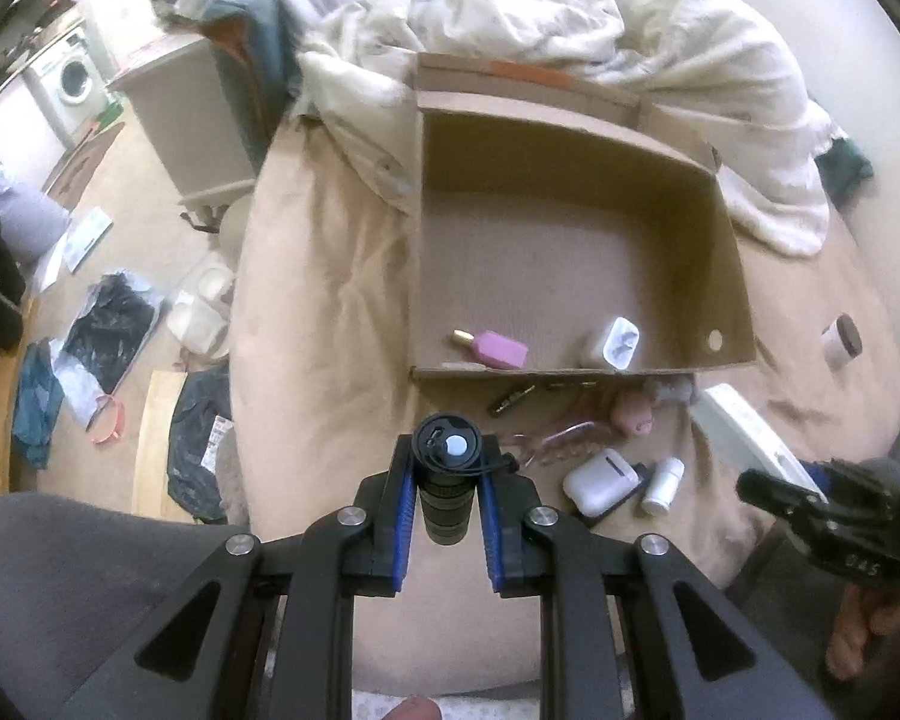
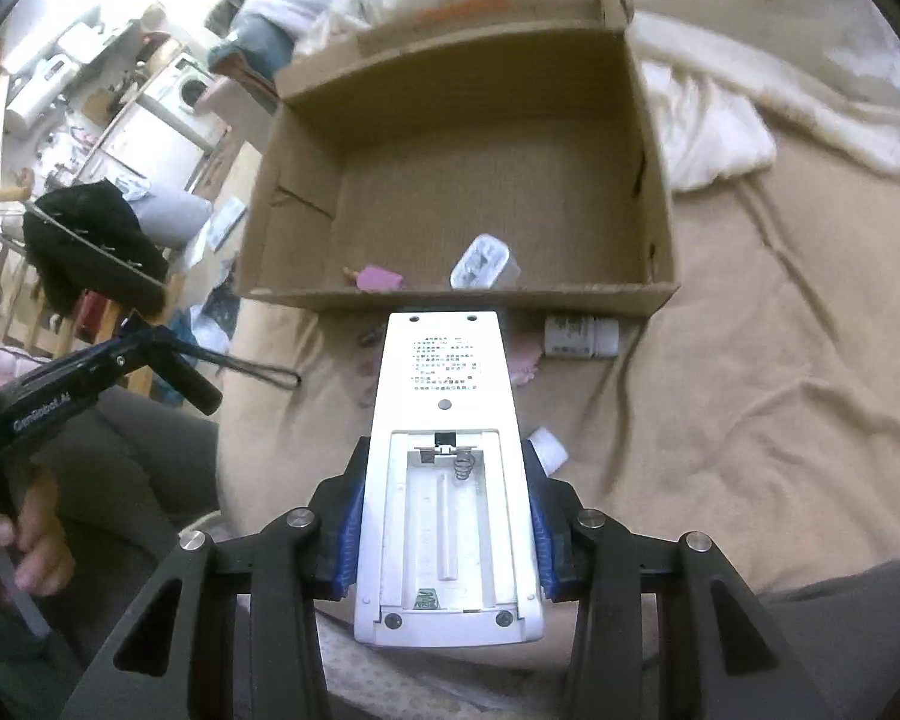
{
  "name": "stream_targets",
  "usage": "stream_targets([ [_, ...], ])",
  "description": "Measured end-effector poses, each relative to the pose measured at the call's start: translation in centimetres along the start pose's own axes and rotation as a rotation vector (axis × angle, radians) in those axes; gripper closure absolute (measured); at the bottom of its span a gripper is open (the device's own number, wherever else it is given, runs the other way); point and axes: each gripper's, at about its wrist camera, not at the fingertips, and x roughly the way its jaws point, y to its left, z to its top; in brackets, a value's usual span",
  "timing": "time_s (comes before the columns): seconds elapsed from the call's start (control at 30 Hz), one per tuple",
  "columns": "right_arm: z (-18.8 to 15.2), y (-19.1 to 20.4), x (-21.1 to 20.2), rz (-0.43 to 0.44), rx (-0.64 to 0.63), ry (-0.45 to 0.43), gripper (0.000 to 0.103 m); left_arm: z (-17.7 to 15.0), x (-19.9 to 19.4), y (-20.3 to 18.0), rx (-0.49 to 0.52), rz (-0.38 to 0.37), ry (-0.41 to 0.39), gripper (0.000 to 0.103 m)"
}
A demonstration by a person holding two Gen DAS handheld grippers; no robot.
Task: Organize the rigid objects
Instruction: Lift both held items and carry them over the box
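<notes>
The box (image 2: 474,162) sits mid-bed (image 2: 780,360), open, nearly empty. Right tongs (image 2: 450,516) clamp the remote (image 2: 444,456); left tongs (image 1: 447,480) clamp the torch (image 1: 447,480), both above the near edge. Carry each over the near wall, lower, then release flat, clear of the pink bottle (image 1: 498,348).

Cardboard box (image 1: 576,276) interior mostly free

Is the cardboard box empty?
No, a pink bottle and a white charger lie inside the cardboard box.
</notes>
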Motion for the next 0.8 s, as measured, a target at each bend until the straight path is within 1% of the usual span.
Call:
stream_targets([
  [0.17, 0.0, 0.4, -0.5, -0.003, -0.022, -0.024, 0.057, 0.8, -1.3, 1.3, -0.046, 0.010, -0.022, 0.086],
  [0.27, -0.3, -0.2, -1.4, 0.011, 0.030, -0.034, 0.057, 1.6, -2.5, 1.8, -0.089, 0.028, -0.023, 0.086],
  [0.37, -0.8, -0.3, -2.8, 0.026, 0.052, -0.041, 0.057, 2.5, -3.7, 1.2, -0.066, 0.050, -0.026, 0.086],
  [0.53, -0.7, -0.3, -5.0, 0.010, 0.047, -0.046, 0.057, 4.3, -5.3, -0.8, 0.025, 0.060, -0.004, 0.086],
  [0.63, -0.2, -0.3, -5.6, -0.005, 0.033, -0.061, 0.057, 5.8, -5.8, -2.0, 0.072, 0.068, 0.000, 0.086],
  [0.7, 0.5, -0.4, -5.9, -0.007, 0.039, -0.091, 0.057, 6.9, -6.1, -2.6, 0.083, 0.059, -0.020, 0.086],
  [0.8, 1.9, -0.3, -6.4, -0.015, 0.044, -0.167, 0.057, 9.0, -6.6, -3.2, 0.079, 0.013, -0.078, 0.086],
])
